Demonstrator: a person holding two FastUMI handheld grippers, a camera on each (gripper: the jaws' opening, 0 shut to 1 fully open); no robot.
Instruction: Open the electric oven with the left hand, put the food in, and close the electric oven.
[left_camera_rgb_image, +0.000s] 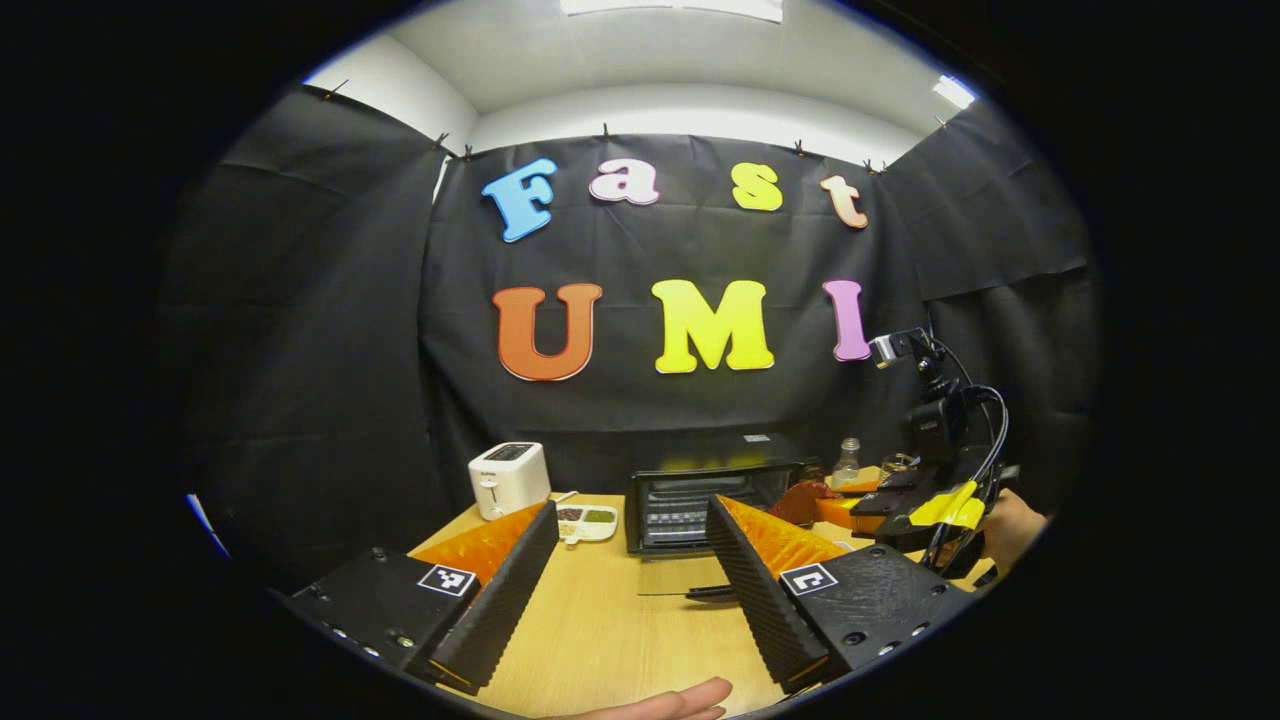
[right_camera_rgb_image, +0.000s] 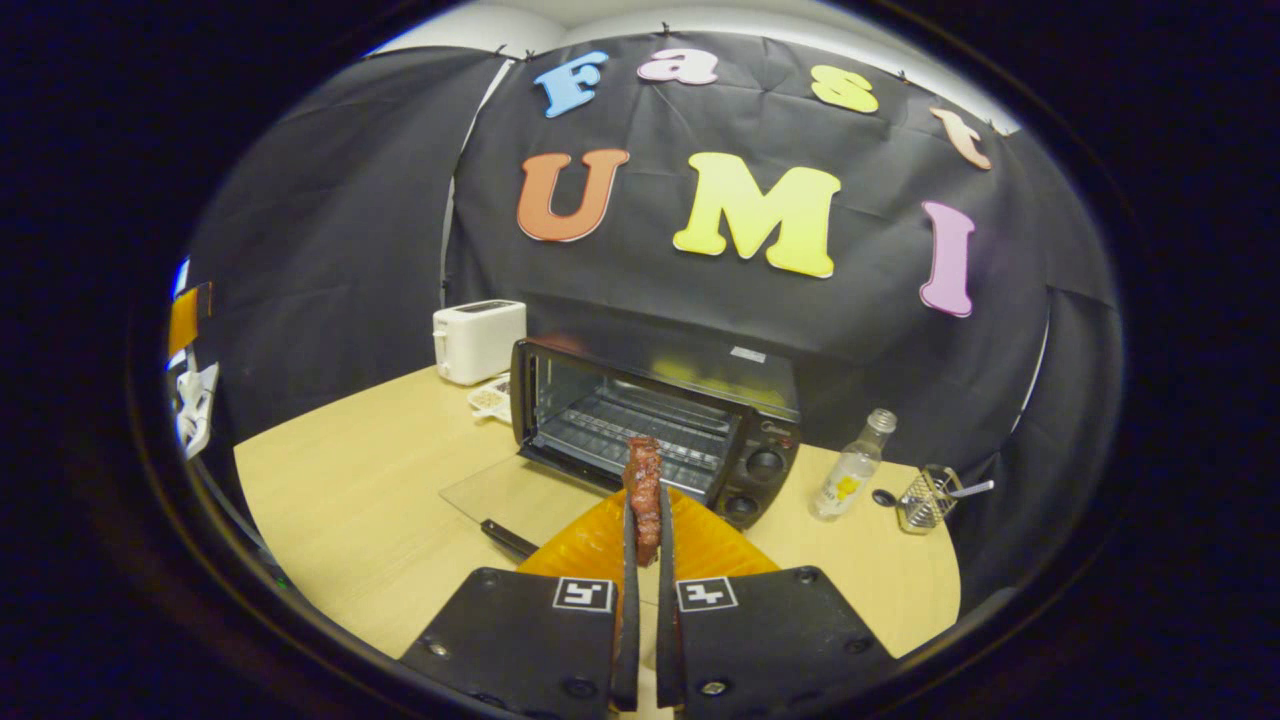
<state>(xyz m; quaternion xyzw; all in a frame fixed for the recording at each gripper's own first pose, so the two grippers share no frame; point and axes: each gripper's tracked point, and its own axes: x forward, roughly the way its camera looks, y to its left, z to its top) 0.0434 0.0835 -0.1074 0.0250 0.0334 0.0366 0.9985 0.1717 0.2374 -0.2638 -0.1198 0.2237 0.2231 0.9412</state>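
The black electric oven (right_camera_rgb_image: 660, 400) stands at the back of the wooden table (right_camera_rgb_image: 350, 500), its glass door (right_camera_rgb_image: 505, 490) folded down flat and the wire rack inside bare. My right gripper (right_camera_rgb_image: 647, 505) is shut on a reddish-brown strip of meat (right_camera_rgb_image: 643, 462), held upright just in front of the oven's mouth. In the left gripper view the oven (left_camera_rgb_image: 690, 500) lies straight ahead, and my left gripper (left_camera_rgb_image: 630, 512) hangs open and empty over the table, short of the door (left_camera_rgb_image: 680, 575). The right gripper (left_camera_rgb_image: 905, 505) with the meat (left_camera_rgb_image: 800, 498) shows to the oven's right.
A white toaster (right_camera_rgb_image: 478, 340) and a small sectioned dish (right_camera_rgb_image: 490, 397) sit left of the oven. A clear bottle (right_camera_rgb_image: 850, 470) and a wire holder (right_camera_rgb_image: 925, 497) stand on its right. A hand (left_camera_rgb_image: 1010, 530) holds the right gripper; fingers (left_camera_rgb_image: 665, 703) show at the near edge.
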